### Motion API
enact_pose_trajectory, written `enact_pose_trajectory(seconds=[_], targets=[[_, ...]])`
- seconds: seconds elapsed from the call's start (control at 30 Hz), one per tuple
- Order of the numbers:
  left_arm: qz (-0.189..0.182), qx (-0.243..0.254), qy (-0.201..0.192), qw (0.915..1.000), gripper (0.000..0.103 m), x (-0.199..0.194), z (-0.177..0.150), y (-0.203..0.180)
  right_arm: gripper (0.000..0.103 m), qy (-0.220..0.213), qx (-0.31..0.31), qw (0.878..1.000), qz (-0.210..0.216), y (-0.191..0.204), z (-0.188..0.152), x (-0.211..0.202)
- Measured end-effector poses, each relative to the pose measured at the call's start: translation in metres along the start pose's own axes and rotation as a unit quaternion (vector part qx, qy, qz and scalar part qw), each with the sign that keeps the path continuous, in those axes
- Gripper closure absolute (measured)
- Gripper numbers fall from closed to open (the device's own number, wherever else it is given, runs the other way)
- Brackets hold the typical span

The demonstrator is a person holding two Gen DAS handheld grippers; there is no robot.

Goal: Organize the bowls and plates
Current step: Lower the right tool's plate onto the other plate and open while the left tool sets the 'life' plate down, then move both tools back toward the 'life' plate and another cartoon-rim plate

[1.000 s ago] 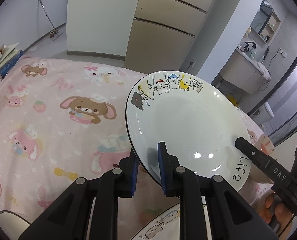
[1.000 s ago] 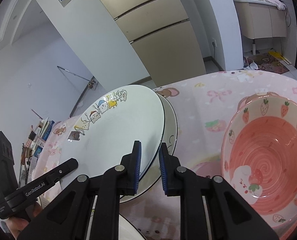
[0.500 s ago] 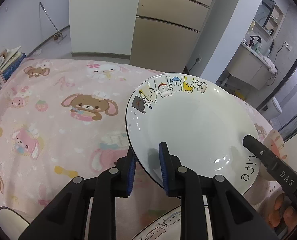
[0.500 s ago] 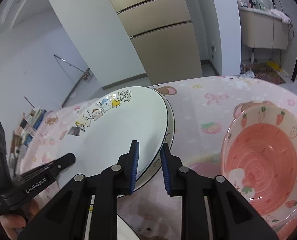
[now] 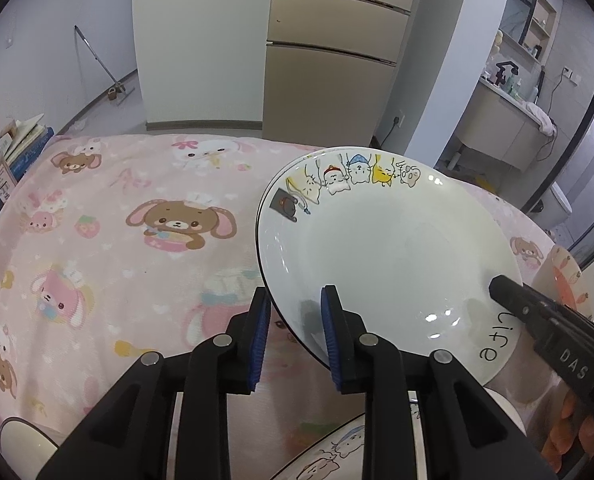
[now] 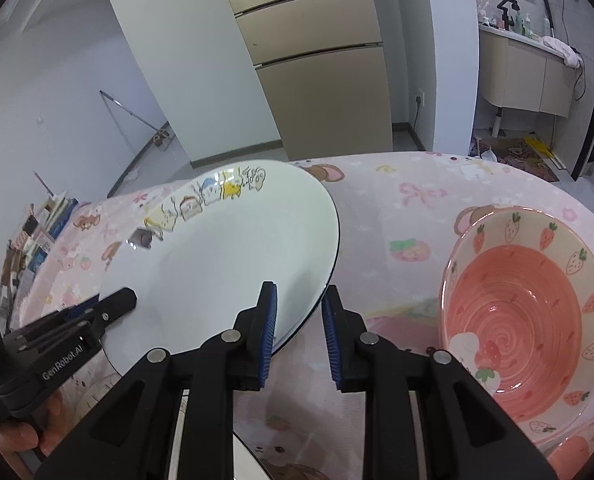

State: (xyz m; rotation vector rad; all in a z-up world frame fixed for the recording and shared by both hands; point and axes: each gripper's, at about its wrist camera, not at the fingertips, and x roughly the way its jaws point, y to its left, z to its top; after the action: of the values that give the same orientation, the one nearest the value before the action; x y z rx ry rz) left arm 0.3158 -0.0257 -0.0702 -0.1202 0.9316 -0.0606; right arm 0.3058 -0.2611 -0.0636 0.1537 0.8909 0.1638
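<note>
While its blue pads (image 5: 259, 336) stand spread after just easing apart, the left claw (image 5: 295, 336) straddles the near rim of a white plate (image 5: 385, 248). One pad is under the rim and the other sits over the plate's face, throwing a small shadow on it, so the pads no longer pinch it. The right claw (image 6: 299, 332) has also just been loosening. It stands open around the opposite rim of the same plate, its left pad over the white face and its right pad clear of the dark edge line, with a strip of cloth showing between them.

The plate has a row of cartoon cats along its far rim and the word "life" near the right claw's tip. It sits tilted over the near edge of the table (image 5: 117, 248), between the two claws. Part of a second cartoon plate (image 5: 337, 452) shows just below it at the near edge.

A pink strawberry bowl (image 6: 525, 316) stands beside the plate toward the table's right edge, apart from it. A pink cloth printed with bunnies and bears covers the table. A pale dish rim (image 5: 21, 444) peeks in at the near left corner. A hand (image 6: 17, 440) grips the left claw's handle.
</note>
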Motion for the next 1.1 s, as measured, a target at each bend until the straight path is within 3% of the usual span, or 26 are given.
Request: enact_pose_trajectory(seconds=[0.07,0.17,0.23,0.27,0.3,0.33,0.37,0.43,0.67,0.77,0.87,1.1], targets=[[-0.002,0.002,0.007,1.0,0.076,0.0,0.001,0.0,0.075,-0.002,-0.017,1.0,-0.008,0.005,-0.002,0.0],[-0.017,-0.004,0.008,0.9998,0.076,-0.006,0.002,0.003,0.061,-0.012,-0.022,1.0,0.003,0.009,-0.004,-0.007],[-0.025,-0.009,0.005,0.9996,0.074,-0.013,0.003,0.004,0.044,-0.019,-0.022,1.0,0.012,0.012,-0.004,-0.012],[-0.031,-0.008,-0.001,0.9995,0.059,-0.018,0.004,0.003,0.037,-0.026,-0.024,0.999,0.017,0.015,-0.005,-0.015],[-0.037,-0.007,-0.009,0.9993,0.022,-0.022,0.004,0.003,0.015,-0.034,-0.028,0.999,0.012,0.019,-0.005,-0.019],[-0.026,-0.009,-0.026,0.9993,0.012,-0.028,0.005,0.003,0.0,-0.044,-0.036,0.998,0.004,0.022,-0.007,-0.023],[-0.008,-0.013,-0.044,0.9989,0.0,-0.033,0.005,0.004,0.0,-0.057,-0.04,0.998,0.007,0.023,-0.007,-0.027],[0.002,-0.01,-0.093,0.9956,0.0,-0.05,0.006,0.005,0.0,-0.07,-0.044,0.997,0.007,0.023,-0.005,-0.033],[-0.051,0.006,-0.118,0.9917,0.0,-0.09,0.012,0.001,0.0,-0.109,-0.018,0.993,0.035,0.01,0.004,-0.056],[-0.044,0.016,-0.156,0.9867,0.0,-0.116,0.015,-0.002,0.0,-0.124,-0.01,0.99,0.066,0.008,0.009,-0.074],[-0.043,0.029,-0.193,0.9799,0.0,-0.14,0.016,-0.004,0.0,-0.154,-0.023,0.985,0.071,0.012,0.012,-0.095],[-0.045,0.061,-0.241,0.9675,0.0,-0.188,0.012,-0.016,0.0,-0.218,-0.028,0.969,0.113,0.013,0.015,-0.139]])
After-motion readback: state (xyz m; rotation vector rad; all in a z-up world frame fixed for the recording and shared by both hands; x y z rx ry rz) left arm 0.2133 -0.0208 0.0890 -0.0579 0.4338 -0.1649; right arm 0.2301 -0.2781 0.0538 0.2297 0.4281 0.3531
